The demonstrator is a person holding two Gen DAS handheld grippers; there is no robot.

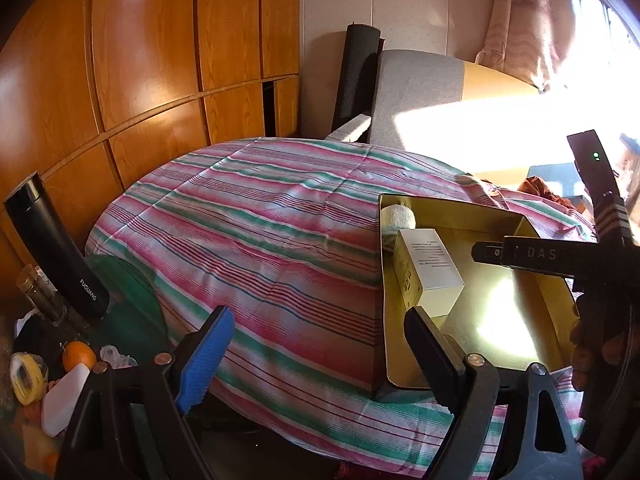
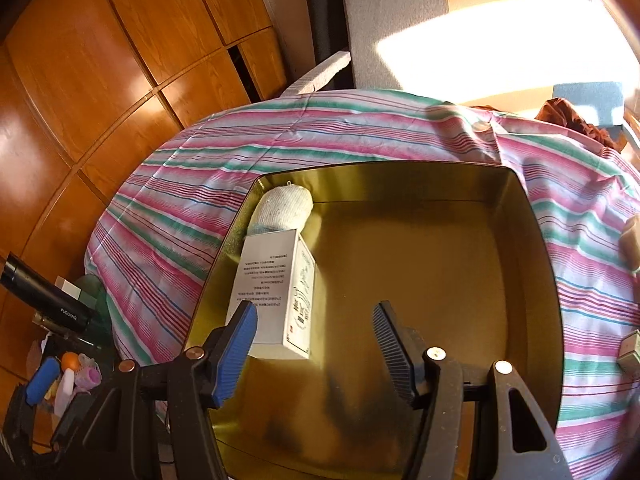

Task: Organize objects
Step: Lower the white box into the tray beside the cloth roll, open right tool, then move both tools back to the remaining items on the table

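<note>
1. Orange-brown wooden cabinet doors (image 1: 140,60) back the scene; a grey and yellow upholstered headboard (image 2: 400,12) stands beside them, with strong sunlight across it.
2. Pink, green and white striped cloth (image 1: 260,208) covers the work surface, creased but lying flat.
3. Shallow gold-coloured rectangular metal tray (image 2: 536,240) sits on the striped cloth, open side up, towards its right-hand part in the left wrist view (image 1: 532,228).
4. White rectangular cardboard box (image 2: 276,288) with printed text lies inside the tray, along its left wall, long face up. Also seen from the left wrist camera (image 1: 428,268).
5. White knitted rolled sock (image 2: 286,208) lies in the tray's far left corner, touching the far end of the box.
6. Right gripper (image 2: 316,352): blue ribbed pads parted, nothing between them. It hangs above the tray's near floor; the left pad overlaps the near end of the box in view, contact cannot be told.
7. Left gripper (image 1: 316,348): jaws wide apart and empty, poised over the cloth at the tray's near left corner.
8. Black cylindrical flask (image 1: 56,252) marked FUGUANG stands tilted in view at far left, off the cloth, above a clutter with an orange fruit (image 1: 78,354) and a white plastic bottle (image 1: 64,400).
9. Small pale boxes (image 2: 632,350) lie on the cloth at the right edge, outside the tray.
</note>
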